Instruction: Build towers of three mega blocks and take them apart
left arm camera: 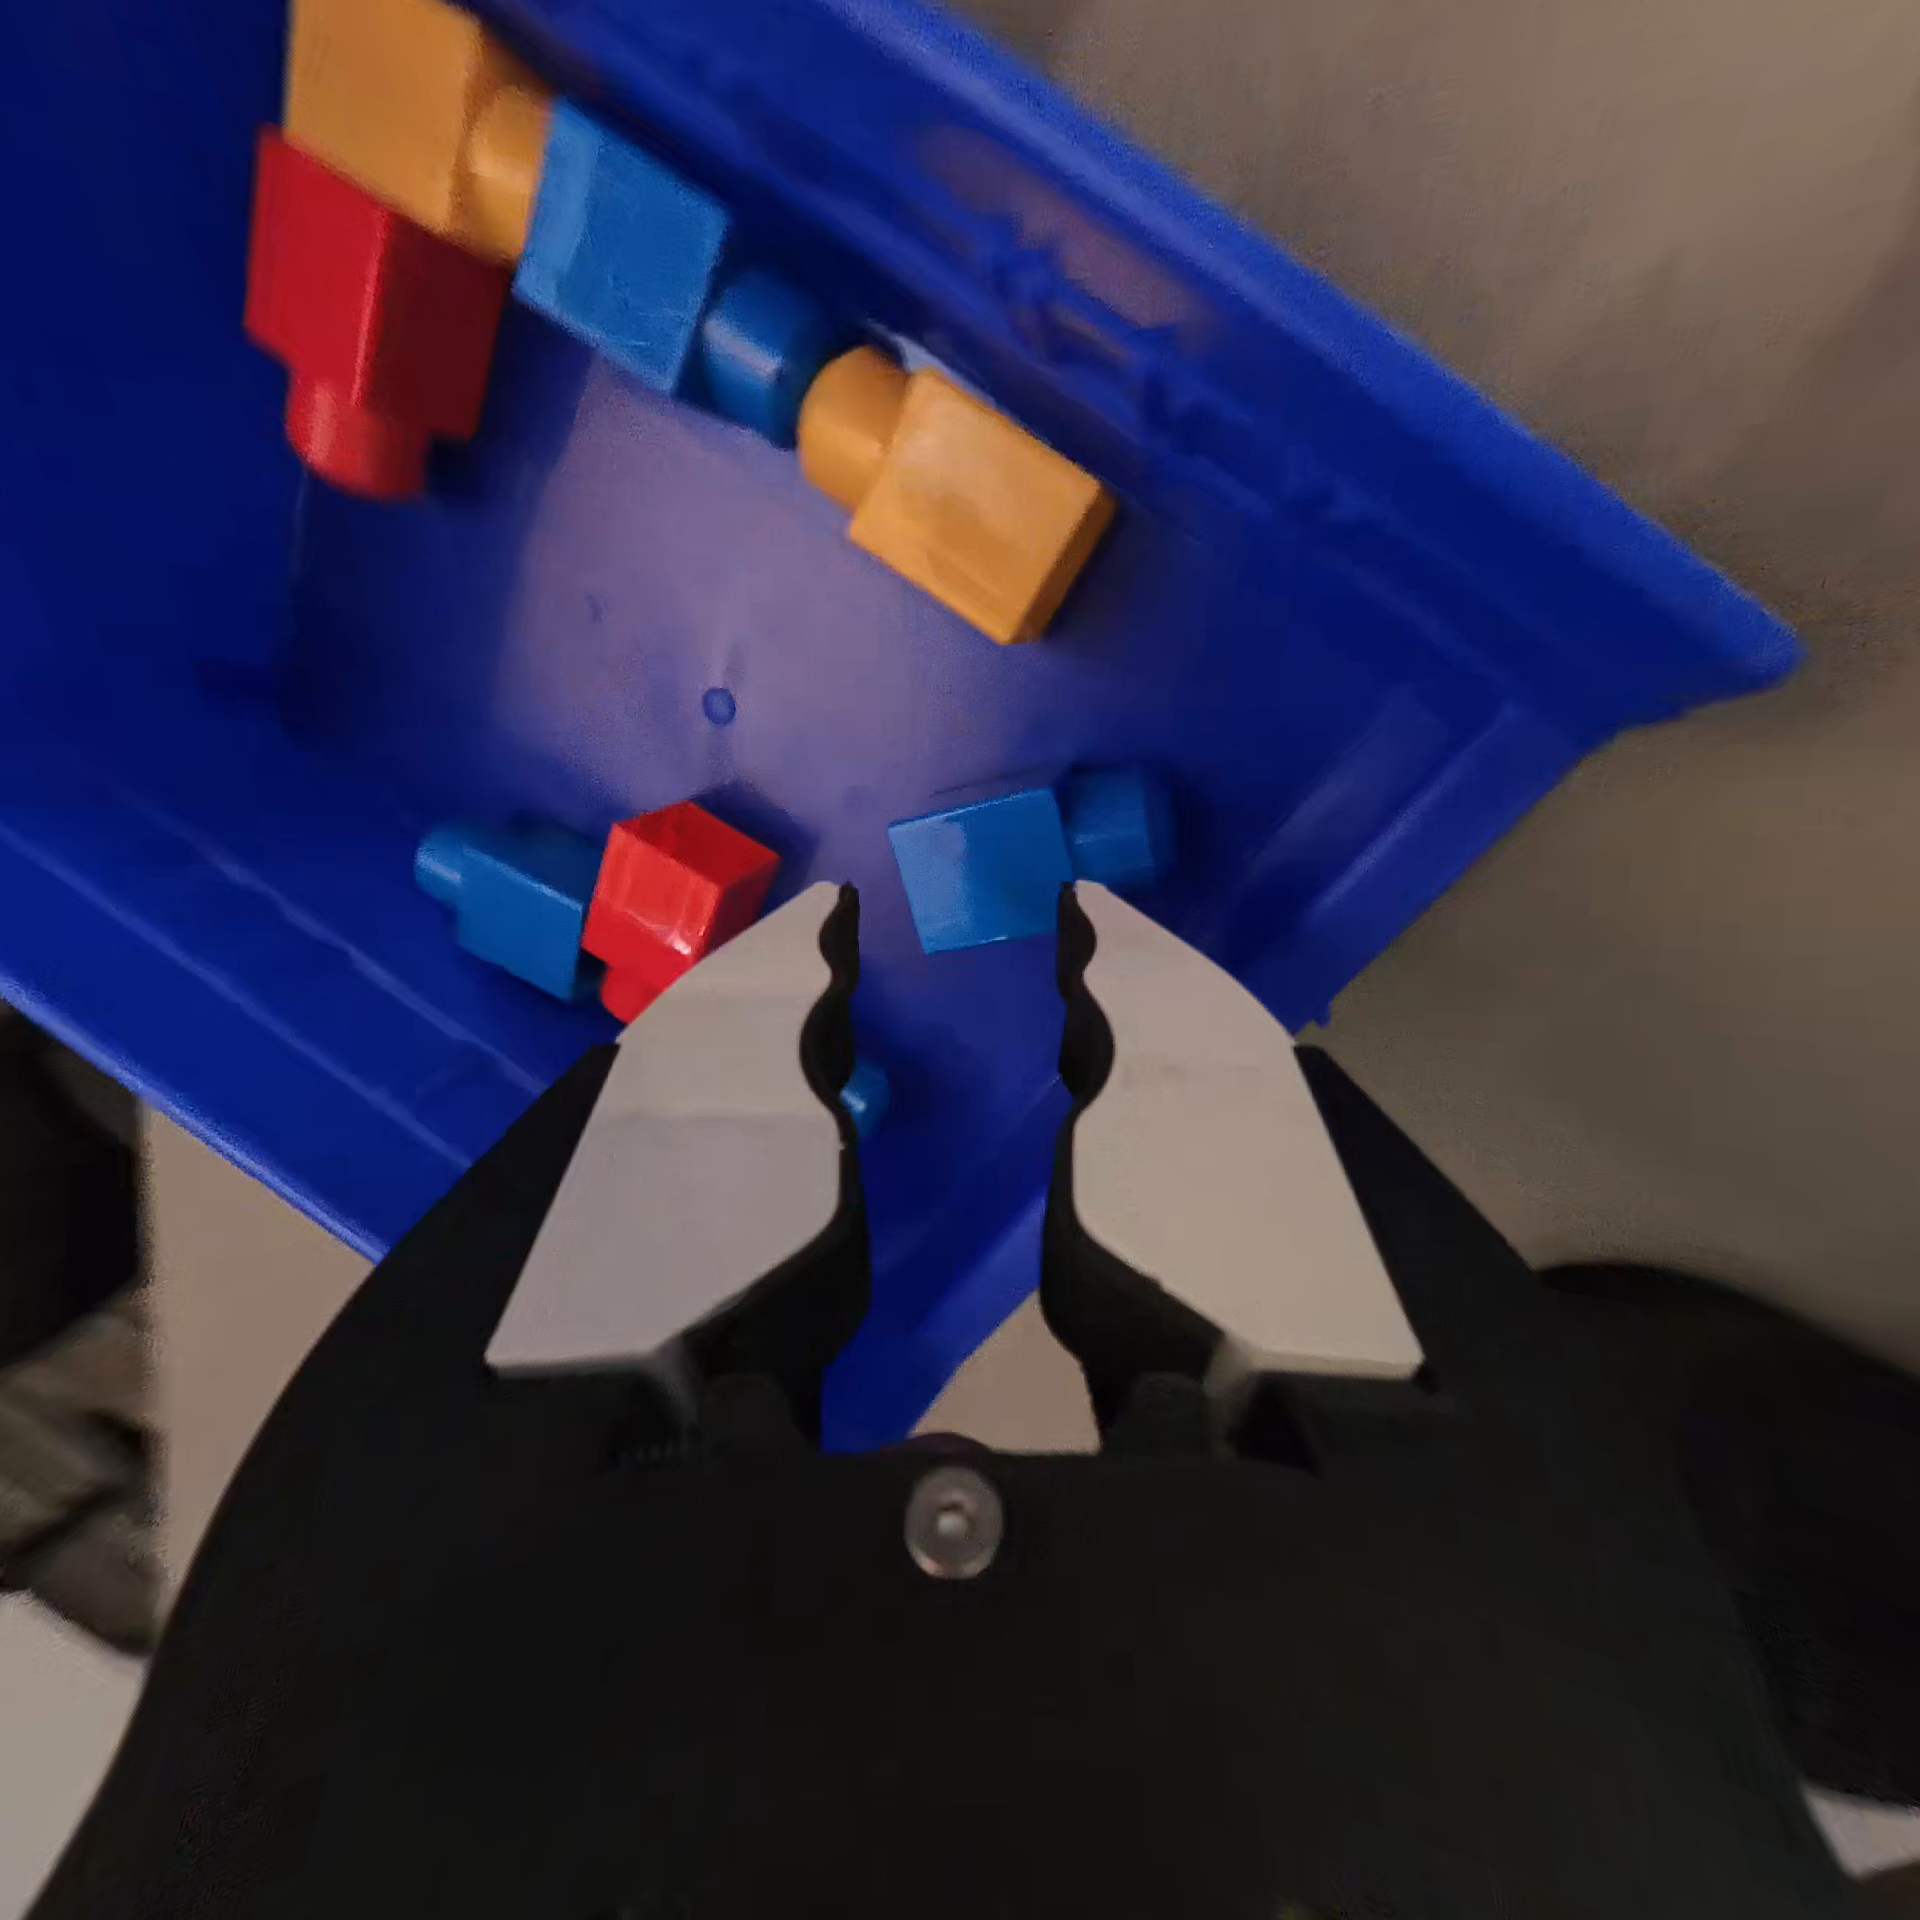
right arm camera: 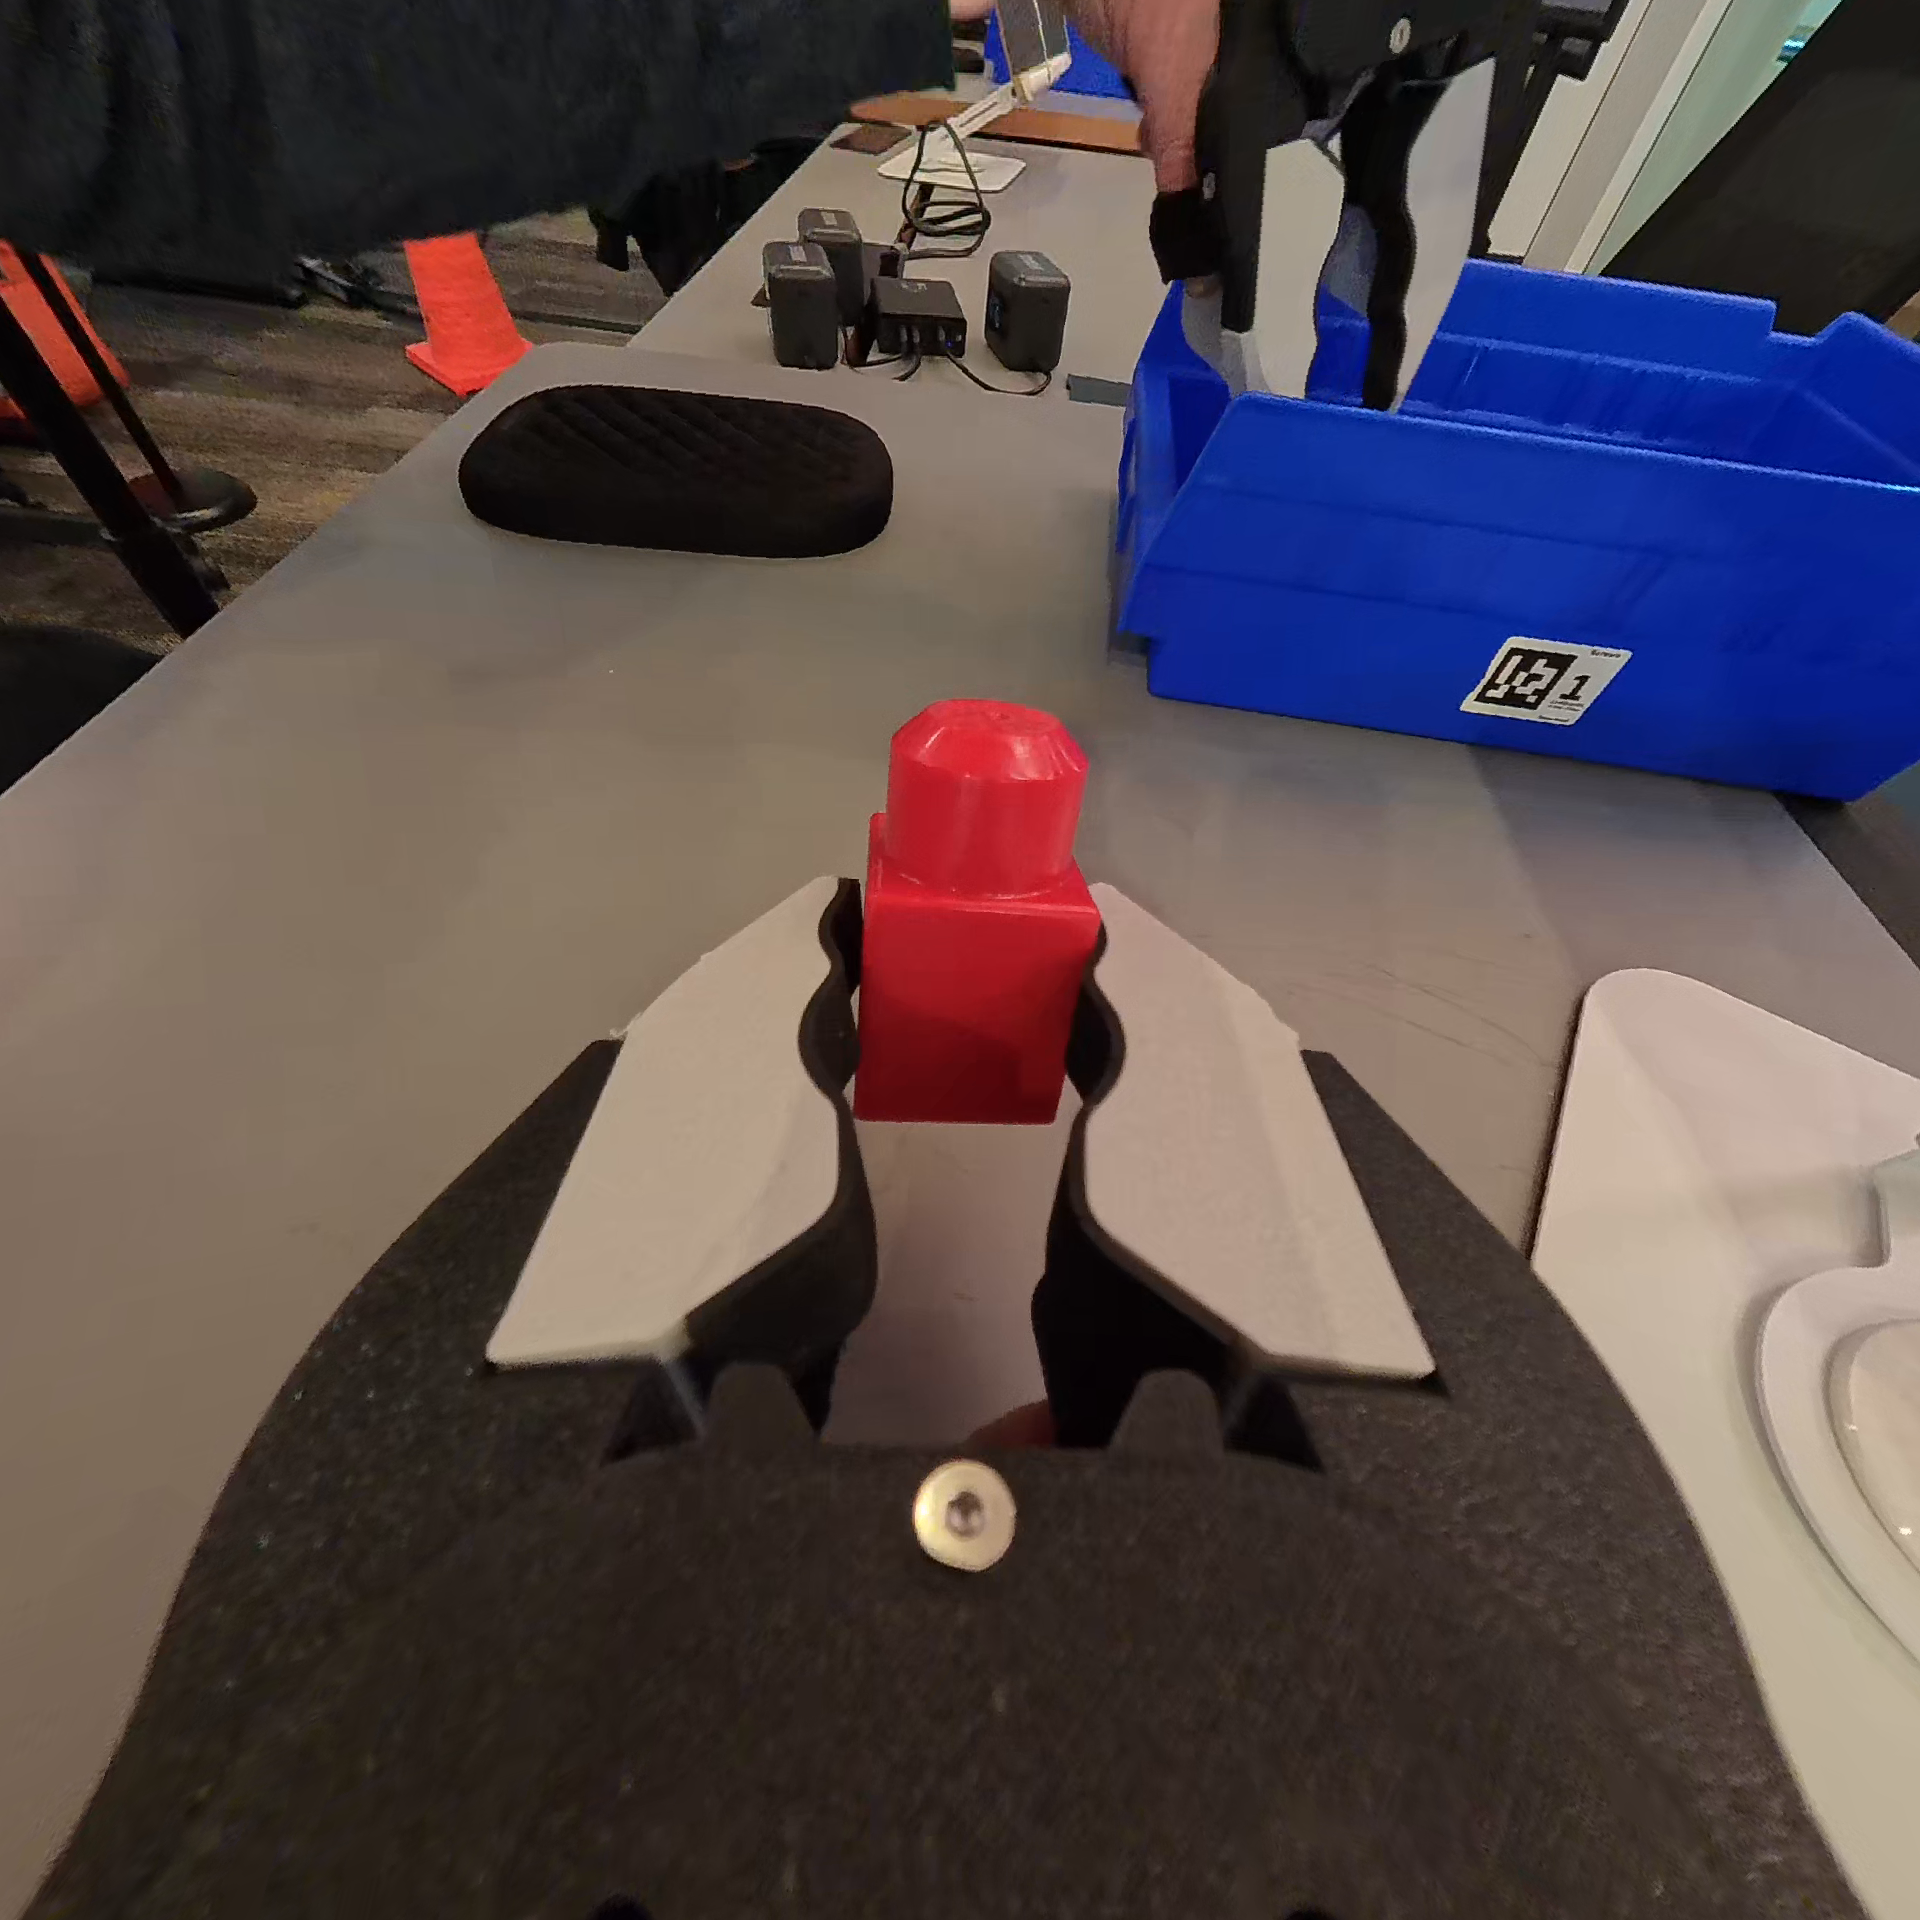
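Right claw (right arm camera: 971, 997): clamped on 1 red block (right arm camera: 966, 977), held upright with its stud on top, both fingers pressed against its flat sides. Whether its base meets the grey worktop (right arm camera: 520, 779) cannot be told. Bare worktop lies ahead of it and to its left, up to the black padded rest (right arm camera: 675, 483). To its right the blue bin (right arm camera: 1507, 582) stands near, its front wall carrying a white sticker (right arm camera: 1545, 681); a white moulded tray (right arm camera: 1714, 1195) sits close at the lower right edge.

Left claw (left arm camera: 956, 894): fingers apart, nothing between them, tips lowered inside the bin (left arm camera: 1351, 416) near 1 corner. In the right wrist view it shows over the bin's near-left end (right arm camera: 1309, 364).

Bin contents, view blurred: a blue block (left arm camera: 982, 878) just beside the right fingertip; a red block (left arm camera: 675, 883) touching another blue block (left arm camera: 520, 899) beside the left fingertip. Along the far wall lie 2 orange blocks (left arm camera: 966, 499) (left arm camera: 405, 114), 1 blue block (left arm camera: 623, 244) and 1 red block (left arm camera: 364, 312), closely packed. The middle of the bin floor is bare.

Beyond the bin, several dark battery packs (right arm camera: 914, 301) stand on the worktop.
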A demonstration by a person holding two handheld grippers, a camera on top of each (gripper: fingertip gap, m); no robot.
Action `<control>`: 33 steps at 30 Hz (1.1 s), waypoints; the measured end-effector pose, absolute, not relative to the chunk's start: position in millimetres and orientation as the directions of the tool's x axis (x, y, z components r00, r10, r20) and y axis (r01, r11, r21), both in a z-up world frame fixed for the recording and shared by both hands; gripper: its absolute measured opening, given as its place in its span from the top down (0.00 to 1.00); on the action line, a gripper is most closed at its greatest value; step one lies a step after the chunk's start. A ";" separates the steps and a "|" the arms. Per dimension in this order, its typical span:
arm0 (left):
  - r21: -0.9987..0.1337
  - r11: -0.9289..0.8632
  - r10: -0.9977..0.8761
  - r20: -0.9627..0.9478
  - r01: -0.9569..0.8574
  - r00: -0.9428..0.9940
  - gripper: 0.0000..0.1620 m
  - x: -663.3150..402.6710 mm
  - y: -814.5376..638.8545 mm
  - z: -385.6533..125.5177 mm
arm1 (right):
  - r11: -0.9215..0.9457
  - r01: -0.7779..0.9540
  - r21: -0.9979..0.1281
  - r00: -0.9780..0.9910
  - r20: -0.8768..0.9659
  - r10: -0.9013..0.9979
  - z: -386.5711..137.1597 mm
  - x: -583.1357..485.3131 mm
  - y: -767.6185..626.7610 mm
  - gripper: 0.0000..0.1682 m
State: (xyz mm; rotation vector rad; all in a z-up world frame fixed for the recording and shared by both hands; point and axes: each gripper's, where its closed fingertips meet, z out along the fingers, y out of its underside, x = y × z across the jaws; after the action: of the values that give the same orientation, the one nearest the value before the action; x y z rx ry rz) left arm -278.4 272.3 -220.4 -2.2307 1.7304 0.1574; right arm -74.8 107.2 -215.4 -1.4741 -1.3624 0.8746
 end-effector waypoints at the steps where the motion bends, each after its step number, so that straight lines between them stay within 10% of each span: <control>1: -0.122 -0.155 -0.942 -0.281 -0.980 0.184 0.79 -277.7 270.4 -221.6 | 0.032 0.336 -0.941 0.135 0.082 0.987 -215.4 -74.8 107.0 0.78; 9: 0.177 0.154 -0.935 -0.291 -0.972 -0.201 0.65 -286.1 275.6 -231.3 | 0.033 0.337 -0.941 0.124 0.078 0.989 -215.8 -75.0 105.5 0.78; 22: 0.164 0.226 -0.945 -0.203 -0.960 -0.257 0.71 -287.1 274.9 -267.6 | 0.023 0.327 -0.945 0.118 0.065 0.991 -214.8 -74.7 105.4 0.78; 28: 0.025 0.015 -0.963 -0.270 -1.000 -0.021 0.73 -291.2 286.4 -265.5 | 0.017 0.323 -0.946 0.118 0.058 0.991 -214.3 -74.5 105.7 0.78; 33: -0.409 -0.233 -0.911 -0.226 -0.882 0.346 0.73 -275.8 293.1 -223.8 | 0.010 0.317 -0.948 0.123 0.051 0.991 -213.5 -74.0 106.8 0.78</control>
State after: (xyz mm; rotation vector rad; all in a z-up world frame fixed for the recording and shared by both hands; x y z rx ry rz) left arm -275.8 293.1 -223.8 -2.1490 1.5639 -0.0811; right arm -74.0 106.8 -213.5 -1.4745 -1.3523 0.9197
